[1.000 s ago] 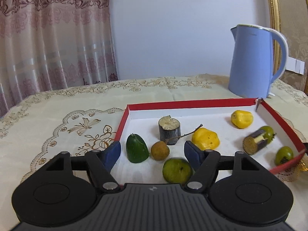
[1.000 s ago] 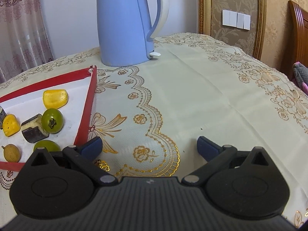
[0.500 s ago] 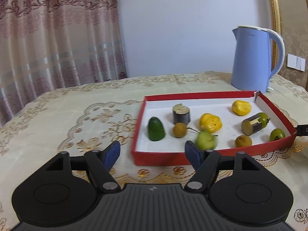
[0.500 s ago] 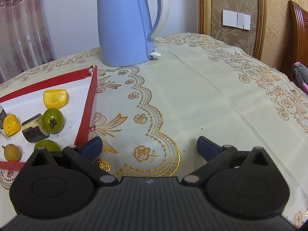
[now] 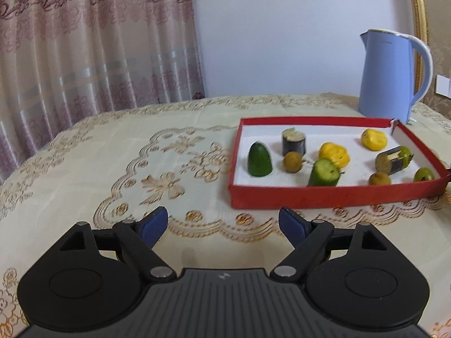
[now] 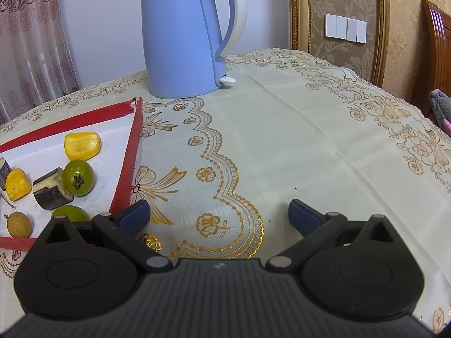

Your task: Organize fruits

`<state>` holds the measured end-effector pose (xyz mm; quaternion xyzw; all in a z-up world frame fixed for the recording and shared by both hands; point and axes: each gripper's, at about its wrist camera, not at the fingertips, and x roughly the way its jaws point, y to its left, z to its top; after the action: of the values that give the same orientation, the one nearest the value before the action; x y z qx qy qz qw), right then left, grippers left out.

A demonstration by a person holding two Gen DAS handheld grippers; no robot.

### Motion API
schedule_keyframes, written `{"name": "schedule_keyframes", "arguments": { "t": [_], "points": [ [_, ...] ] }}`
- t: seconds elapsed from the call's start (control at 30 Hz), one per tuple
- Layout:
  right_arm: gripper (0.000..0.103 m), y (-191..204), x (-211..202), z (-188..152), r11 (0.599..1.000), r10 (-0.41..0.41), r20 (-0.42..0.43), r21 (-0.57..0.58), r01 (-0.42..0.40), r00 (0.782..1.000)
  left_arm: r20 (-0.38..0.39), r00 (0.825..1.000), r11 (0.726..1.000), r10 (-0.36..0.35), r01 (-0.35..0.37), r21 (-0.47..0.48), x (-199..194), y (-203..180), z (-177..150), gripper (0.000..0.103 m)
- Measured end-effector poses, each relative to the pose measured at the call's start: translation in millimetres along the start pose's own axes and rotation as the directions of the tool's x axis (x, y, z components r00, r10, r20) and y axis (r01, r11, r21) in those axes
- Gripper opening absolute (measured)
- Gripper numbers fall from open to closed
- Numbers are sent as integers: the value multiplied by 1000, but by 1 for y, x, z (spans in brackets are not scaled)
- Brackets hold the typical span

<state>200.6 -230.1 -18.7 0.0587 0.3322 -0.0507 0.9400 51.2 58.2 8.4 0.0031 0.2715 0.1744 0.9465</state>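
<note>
Tablecloth (image 5: 118, 152) under both claws; left claw (image 5: 222, 225) just widened, empty, red tray (image 5: 324, 197) ahead-right; right claw (image 6: 218, 214) open, empty.

Place: we are in a home.
Clues: we see a tablecloth (image 6: 296, 129), curtains (image 5: 93, 42), a kettle (image 6: 183, 33).

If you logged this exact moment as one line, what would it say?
left gripper: open, empty, short of red tray | right gripper: open, empty, over tablecloth | fruits in tray

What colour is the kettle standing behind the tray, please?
The kettle is light blue with a white handle, clearest in the right wrist view.
</note>
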Motion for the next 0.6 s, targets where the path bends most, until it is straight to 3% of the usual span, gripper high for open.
{"name": "schedule_keyframes", "arguments": {
  "t": [0.2, 0.3, 0.4, 0.6],
  "points": [
    [103, 0, -1, 0, 1000, -2, -1, -2, 2, 1000, -66, 998, 1000, 4, -5, -6, 15, 4, -10, 87],
    [103, 0, -1, 0, 1000, -4, -2, -4, 4, 1000, -107, 994, 1000, -2, 4, 13, 21, 1, -10, 103],
    [103, 0, -1, 0, 1000, -4, -2, -4, 4, 1000, -134, 991, 1000, -9, 12, 21, 24, 0, -11, 103],
    [103, 0, 0, 0, 1000, -5, -2, -4, 5, 1000, -162, 984, 996, -68, 58, -61, 30, 12, -11, 103]
  ]
}}
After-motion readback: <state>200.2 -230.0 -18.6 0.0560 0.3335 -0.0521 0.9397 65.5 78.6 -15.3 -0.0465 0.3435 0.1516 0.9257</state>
